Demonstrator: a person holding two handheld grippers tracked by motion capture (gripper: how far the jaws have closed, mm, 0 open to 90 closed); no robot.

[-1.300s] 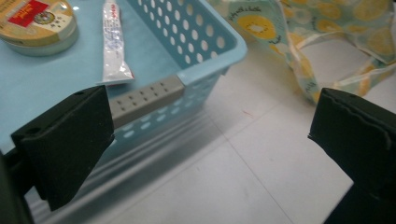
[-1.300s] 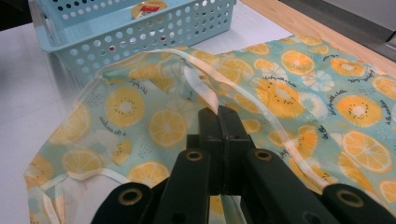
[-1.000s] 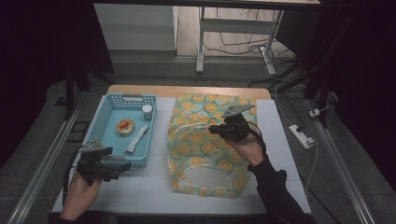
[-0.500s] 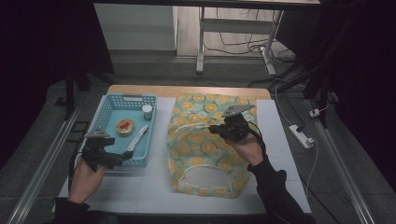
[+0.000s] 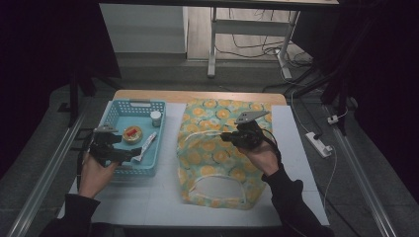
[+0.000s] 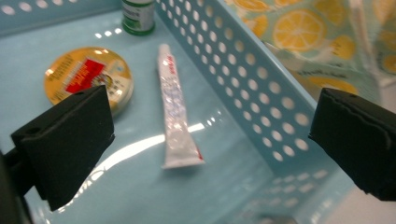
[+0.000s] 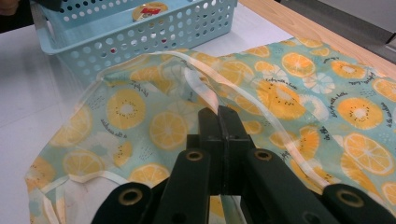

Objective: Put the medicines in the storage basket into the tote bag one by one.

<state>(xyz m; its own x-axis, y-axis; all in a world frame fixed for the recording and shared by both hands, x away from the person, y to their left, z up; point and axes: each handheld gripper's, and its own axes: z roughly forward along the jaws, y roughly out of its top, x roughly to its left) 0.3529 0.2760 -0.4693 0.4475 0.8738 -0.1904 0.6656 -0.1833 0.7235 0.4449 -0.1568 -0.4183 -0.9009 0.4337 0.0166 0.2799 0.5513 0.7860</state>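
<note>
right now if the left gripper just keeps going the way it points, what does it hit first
Most likely the toothpaste tube on the floor of the blue basket: it lies centred between the open jaws of the left gripper. The round tin sits off to one side. Depth is hard to judge.

hidden: bottle top cut by frame edge | tin partly behind left fingers (label unreadable)

Black left gripper with thick, blocky foam-like pads; black right gripper topped by a grey three-cornered plate, round rivets on its linkage. Dark sleeves on both forearms.
</note>
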